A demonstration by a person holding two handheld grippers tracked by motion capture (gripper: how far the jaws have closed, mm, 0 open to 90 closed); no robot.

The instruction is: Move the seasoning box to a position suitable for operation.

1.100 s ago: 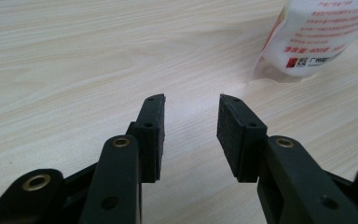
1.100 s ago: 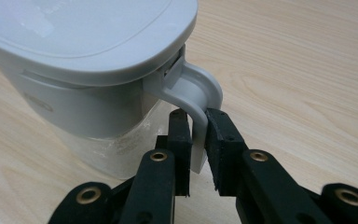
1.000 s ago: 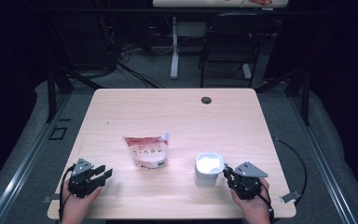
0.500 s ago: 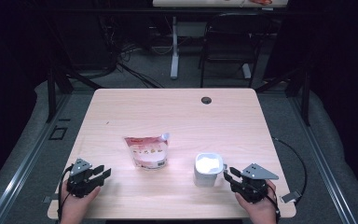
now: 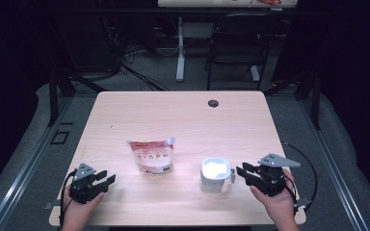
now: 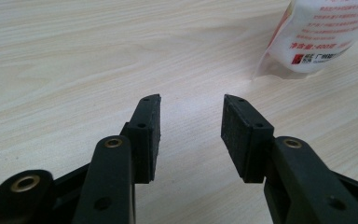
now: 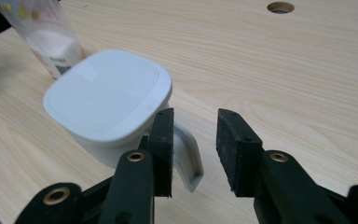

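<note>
R gripper (image 7: 193, 149) sits spread w/ nothing pinched, the white lidded cup's (image 7: 107, 107) handle (image 7: 189, 161) just ahead btwn its jaws; best to square up on the handle & close slow so the cup doesn't tip. L gripper (image 6: 191, 133) also spread & empty, pouch (image 6: 317, 35) further ahead to its right. Vs 1 s ago: R hand sits higher & its jaws have just been closing a bit, L jaws have just been opening, cup & pouch unmoved.

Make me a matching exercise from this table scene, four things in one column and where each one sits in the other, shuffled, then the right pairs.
Things:
1. pouch
2. white mug
3. left gripper
4. cable hole

Places, by the high view:
A. far side of the table, right of the middle
B. near left corner, jaws open over bare wood
C. middle of the table, lying flat
D. just ahead of the right gripper, handle towards it

Pairs: 1-C, 2-D, 3-B, 4-A
</note>
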